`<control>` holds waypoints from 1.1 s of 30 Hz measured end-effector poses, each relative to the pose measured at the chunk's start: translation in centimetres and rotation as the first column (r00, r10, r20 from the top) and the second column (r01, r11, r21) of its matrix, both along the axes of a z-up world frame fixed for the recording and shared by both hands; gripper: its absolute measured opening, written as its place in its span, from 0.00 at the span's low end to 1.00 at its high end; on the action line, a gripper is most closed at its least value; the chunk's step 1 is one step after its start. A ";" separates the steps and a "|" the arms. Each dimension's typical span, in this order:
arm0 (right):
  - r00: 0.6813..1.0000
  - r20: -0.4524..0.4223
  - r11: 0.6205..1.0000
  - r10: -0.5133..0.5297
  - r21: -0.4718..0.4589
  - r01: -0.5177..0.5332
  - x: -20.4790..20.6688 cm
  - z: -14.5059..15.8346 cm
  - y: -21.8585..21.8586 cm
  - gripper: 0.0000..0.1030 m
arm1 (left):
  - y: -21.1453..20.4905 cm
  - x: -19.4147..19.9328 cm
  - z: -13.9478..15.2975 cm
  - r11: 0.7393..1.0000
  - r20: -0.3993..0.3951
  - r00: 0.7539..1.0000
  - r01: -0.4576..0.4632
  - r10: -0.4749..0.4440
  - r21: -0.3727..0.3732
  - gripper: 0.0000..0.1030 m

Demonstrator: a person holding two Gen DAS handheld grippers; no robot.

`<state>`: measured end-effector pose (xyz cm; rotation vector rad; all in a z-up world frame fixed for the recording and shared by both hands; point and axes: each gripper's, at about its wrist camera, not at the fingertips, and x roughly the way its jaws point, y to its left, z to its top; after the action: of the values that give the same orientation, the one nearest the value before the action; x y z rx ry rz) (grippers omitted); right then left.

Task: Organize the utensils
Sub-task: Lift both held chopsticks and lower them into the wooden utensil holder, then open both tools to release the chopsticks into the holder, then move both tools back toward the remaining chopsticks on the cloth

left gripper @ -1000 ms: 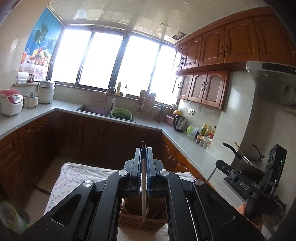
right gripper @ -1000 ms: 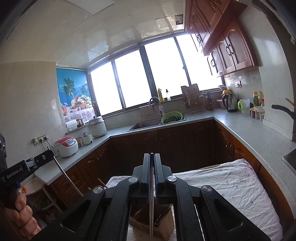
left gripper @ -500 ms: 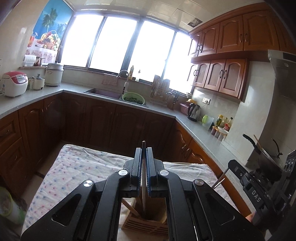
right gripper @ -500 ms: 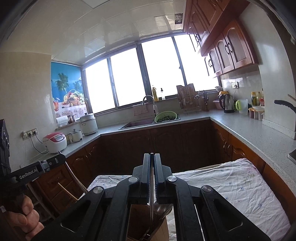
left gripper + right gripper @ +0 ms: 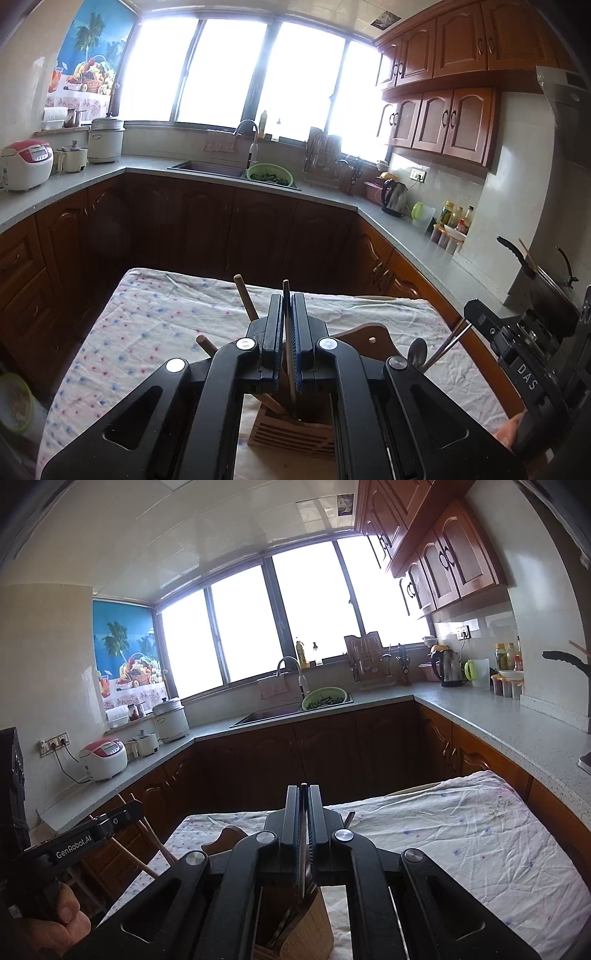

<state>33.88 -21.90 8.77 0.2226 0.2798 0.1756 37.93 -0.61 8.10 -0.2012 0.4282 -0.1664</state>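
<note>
Utensils sit in a wooden holder (image 5: 291, 430) on the table (image 5: 155, 325), which carries a white cloth with small red and blue dots. Holder stands at the near edge of the table, right under both grippers.

Kitchen around it: grey counter (image 5: 491, 723) along dark wood cabinets, sink (image 5: 207, 170) under the windows, green colander (image 5: 269, 175) beside the sink, kettle (image 5: 393, 195) toward the right corner, rice cooker (image 5: 26, 168) at left.

Left gripper (image 5: 287, 332): pads closed tight on a thin brown chopstick (image 5: 285, 295). Stick runs upright between the pads, top end poking above them, lower end down inside the holder.

Right gripper (image 5: 303, 834): pads closed tight on a thin dark flat utensil (image 5: 303, 849), upright, lower end reaching into the holder's compartment. Type of utensil not readable, only its edge shows.

Already in the holder, left view: two wooden sticks (image 5: 245, 299) leaning left, just beside the left gripper; a metal spoon (image 5: 417, 349) and a thin metal rod (image 5: 448, 341) leaning right. Which compartment each one occupies can't be told, gripper body blocks it.

A hand (image 5: 55, 926) shows at the lower left of the right view, wrapped round the left gripper's handle.
</note>
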 end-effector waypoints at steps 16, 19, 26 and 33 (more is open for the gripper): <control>1.000 -0.003 1.000 0.000 0.017 0.000 -0.7 1.2 -0.5 0.39 | 0.9 -0.6 0.8 0.999 -0.030 0.999 0.021 -0.022 -0.033 0.34; 1.000 0.014 1.000 -0.008 0.028 0.007 -1.4 1.8 -1.0 0.46 | 0.9 -1.6 1.5 0.999 -0.018 1.000 0.022 -0.023 -0.037 0.47; 0.998 0.039 0.996 -0.046 0.084 0.043 -4.3 2.0 -3.2 0.87 | 2.4 -6.8 3.0 0.997 0.061 0.998 -0.011 0.016 -0.072 0.94; 1.000 -0.004 0.995 -0.015 0.096 0.016 -7.9 1.3 -4.0 0.89 | 4.0 -11.7 1.4 0.997 0.025 0.998 -0.050 0.052 -0.058 1.00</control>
<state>25.99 -25.89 10.07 0.3202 0.2728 0.1734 26.18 3.36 9.46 -0.2659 0.3914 -0.1312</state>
